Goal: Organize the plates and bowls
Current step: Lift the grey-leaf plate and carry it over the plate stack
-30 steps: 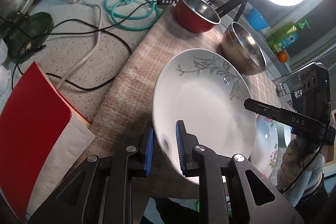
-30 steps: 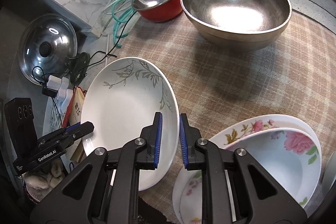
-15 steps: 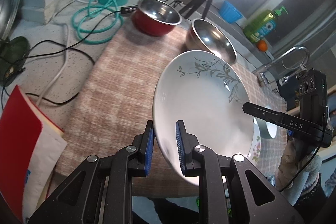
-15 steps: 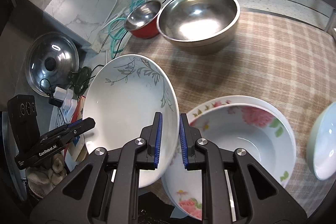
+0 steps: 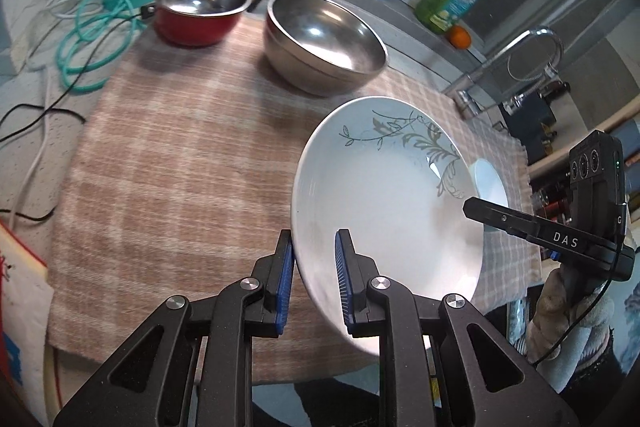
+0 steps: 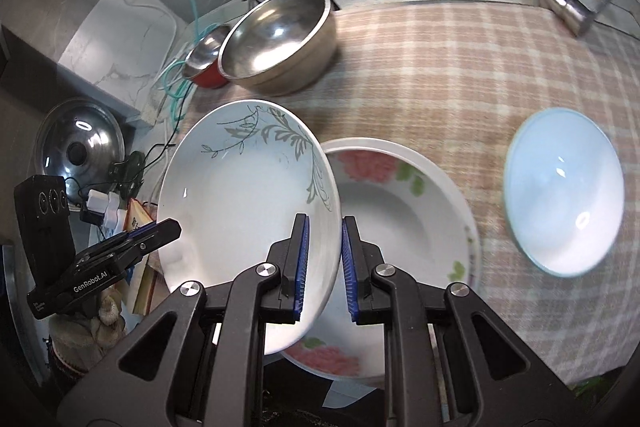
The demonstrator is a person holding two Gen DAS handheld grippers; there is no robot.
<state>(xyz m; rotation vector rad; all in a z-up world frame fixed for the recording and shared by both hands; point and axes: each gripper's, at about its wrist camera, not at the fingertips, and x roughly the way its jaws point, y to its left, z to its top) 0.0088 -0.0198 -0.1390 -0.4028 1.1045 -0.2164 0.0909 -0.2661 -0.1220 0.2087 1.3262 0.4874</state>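
1. Carried across the checked cloth [image 5: 168, 155] since a second ago, the leaf-patterned plate [image 6: 248, 211] now hangs partly over the flowered plates [image 6: 404, 211]; earlier it sat clear of that stack, to its left.
2. Both grippers hold it at once: the left gripper [image 5: 314, 283] has its jaws closed on the plate's near left rim, and the right gripper [image 6: 323, 263] has its jaws closed on the opposite rim.
3. Newly in the right wrist view is a pale blue bowl [image 6: 564, 191], well apart to the right of the stack; the steel bowl [image 5: 324, 43] and red bowl [image 5: 200, 9] stand at the cloth's far side.
4. Doing this step well likely means keeping the two hands level with each other so the plate does not tilt or twist between the pads.
5. Centre it over the flowered stack before lowering, then let the underside settle flat before either grip loosens; a rim-first landing could chip it.
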